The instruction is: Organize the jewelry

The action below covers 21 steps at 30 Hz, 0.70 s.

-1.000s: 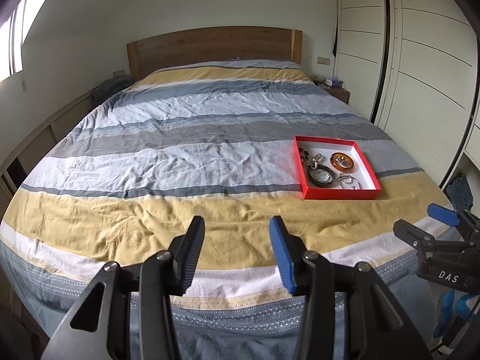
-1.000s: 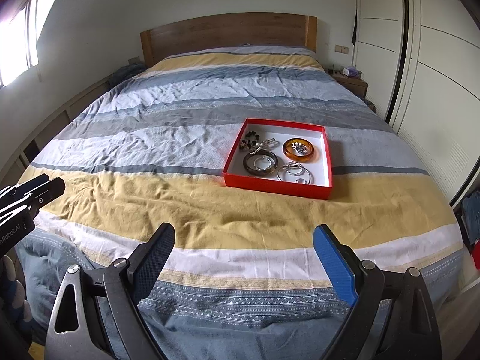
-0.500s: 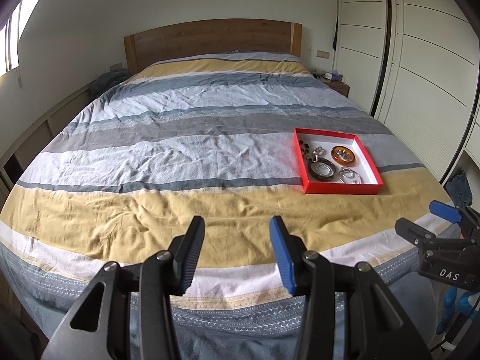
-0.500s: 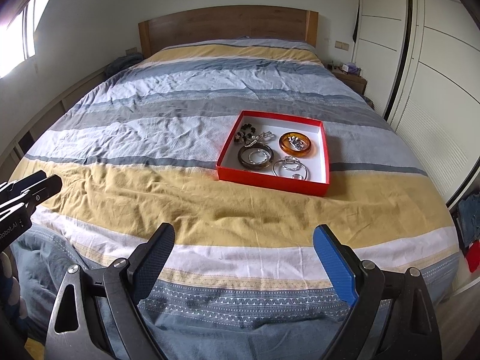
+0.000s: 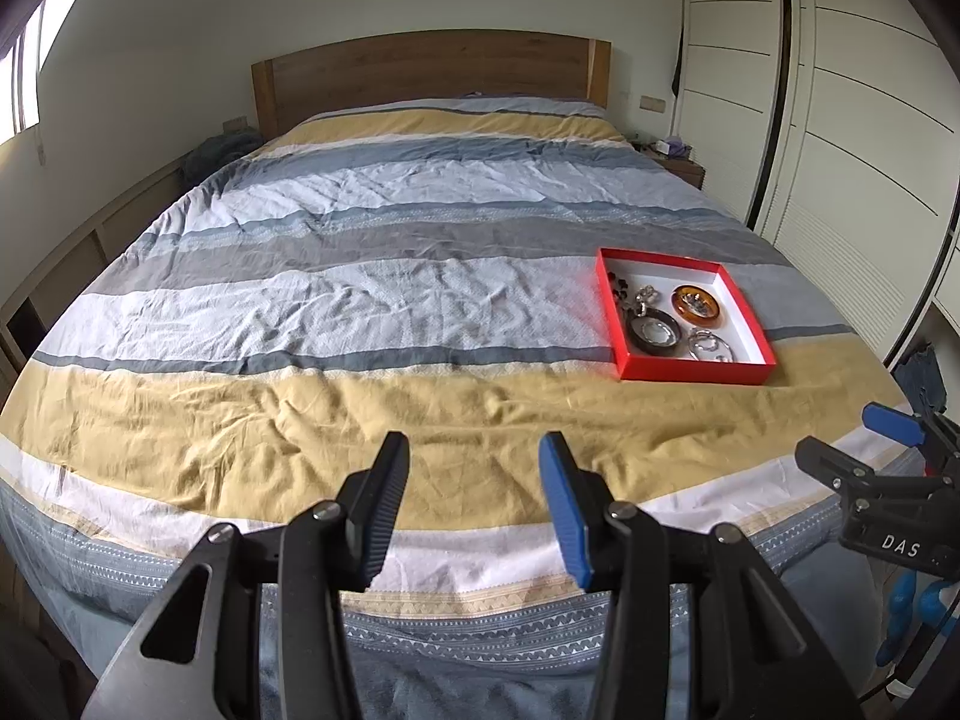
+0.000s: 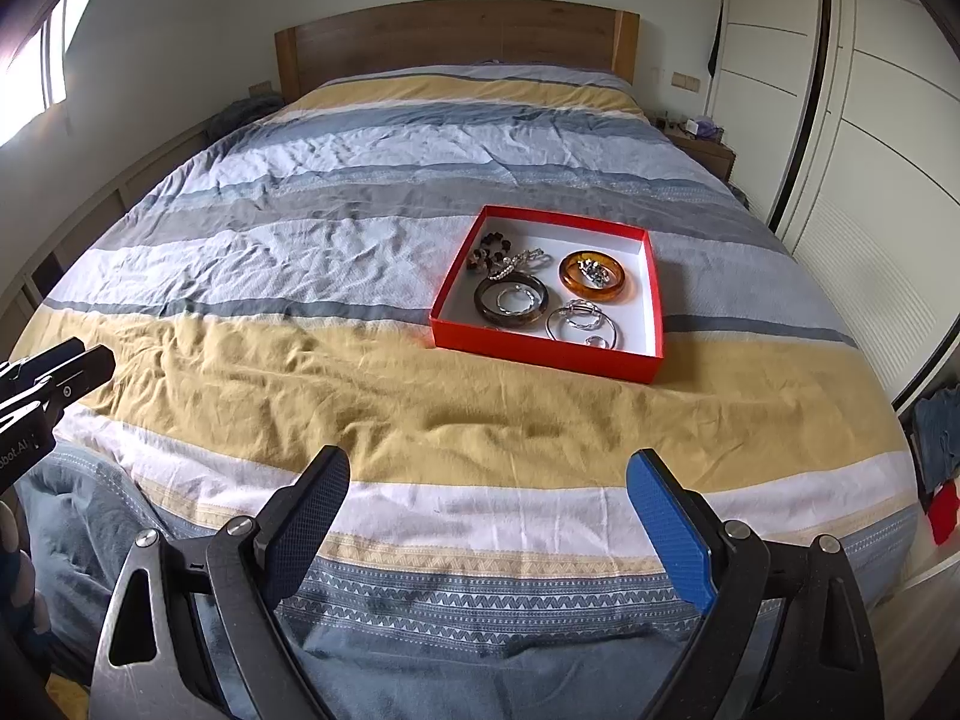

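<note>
A shallow red tray [image 6: 543, 357] with a white floor lies on the striped bedspread, right of the middle; it also shows in the left wrist view [image 5: 690, 371]. In it lie an amber bangle [image 6: 593, 289], a dark bangle [image 6: 510, 314], thin silver hoops [image 6: 582, 324], a dark bead bracelet [image 6: 487, 257] and a sparkly silver piece [image 6: 528, 259]. My right gripper [image 6: 487, 510] is open and empty above the bed's foot, well short of the tray. My left gripper [image 5: 474, 501] is open and empty, left of the tray and apart from it.
The bed [image 5: 360, 300] has a wooden headboard [image 5: 432, 69]. White wardrobe doors [image 5: 840, 120] run along the right. A nightstand [image 6: 702, 147] stands at the back right. A low shelf [image 5: 72, 264] runs along the left wall. Clothes [image 6: 942, 426] lie on the floor at right.
Both grippers have shifted a little so the tray sits lower and slightly nearer in each view. Both stay open and empty. The jewelry has not moved.
</note>
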Each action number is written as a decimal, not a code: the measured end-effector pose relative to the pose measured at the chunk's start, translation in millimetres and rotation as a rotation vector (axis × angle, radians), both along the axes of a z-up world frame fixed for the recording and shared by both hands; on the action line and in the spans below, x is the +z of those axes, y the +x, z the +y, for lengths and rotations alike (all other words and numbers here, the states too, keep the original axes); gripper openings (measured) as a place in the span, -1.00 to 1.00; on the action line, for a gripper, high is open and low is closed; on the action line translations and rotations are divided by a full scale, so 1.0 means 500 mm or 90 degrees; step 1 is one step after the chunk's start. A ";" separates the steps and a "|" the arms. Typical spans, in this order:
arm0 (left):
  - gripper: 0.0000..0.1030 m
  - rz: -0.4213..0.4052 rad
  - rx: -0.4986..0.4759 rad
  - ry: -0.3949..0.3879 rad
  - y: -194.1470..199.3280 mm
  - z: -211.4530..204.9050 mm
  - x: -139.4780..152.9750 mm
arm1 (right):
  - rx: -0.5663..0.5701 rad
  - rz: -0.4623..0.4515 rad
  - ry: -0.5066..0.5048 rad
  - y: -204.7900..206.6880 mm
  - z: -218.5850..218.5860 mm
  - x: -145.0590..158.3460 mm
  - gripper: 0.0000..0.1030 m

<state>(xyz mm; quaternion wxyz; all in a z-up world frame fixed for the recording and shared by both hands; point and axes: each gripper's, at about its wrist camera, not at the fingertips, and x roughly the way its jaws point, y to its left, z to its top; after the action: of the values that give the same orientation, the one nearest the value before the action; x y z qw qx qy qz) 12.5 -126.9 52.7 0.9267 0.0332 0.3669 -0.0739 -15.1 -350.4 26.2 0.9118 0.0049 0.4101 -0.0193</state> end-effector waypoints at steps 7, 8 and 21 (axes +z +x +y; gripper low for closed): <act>-0.16 0.001 -0.001 0.001 0.001 0.001 -0.001 | -0.001 0.001 0.001 0.000 0.000 -0.002 0.80; -0.16 0.001 -0.002 0.001 0.000 0.002 -0.002 | -0.001 0.001 0.000 0.000 0.000 -0.001 0.80; -0.16 0.002 0.000 0.001 0.000 -0.001 -0.003 | -0.003 0.007 0.000 -0.001 -0.003 -0.014 0.80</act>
<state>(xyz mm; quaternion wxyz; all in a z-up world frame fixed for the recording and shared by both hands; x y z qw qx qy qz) 12.6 -127.4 51.2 0.9261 0.0340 0.3685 -0.0737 -15.6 -351.9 19.2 0.9094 0.0061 0.4152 -0.0213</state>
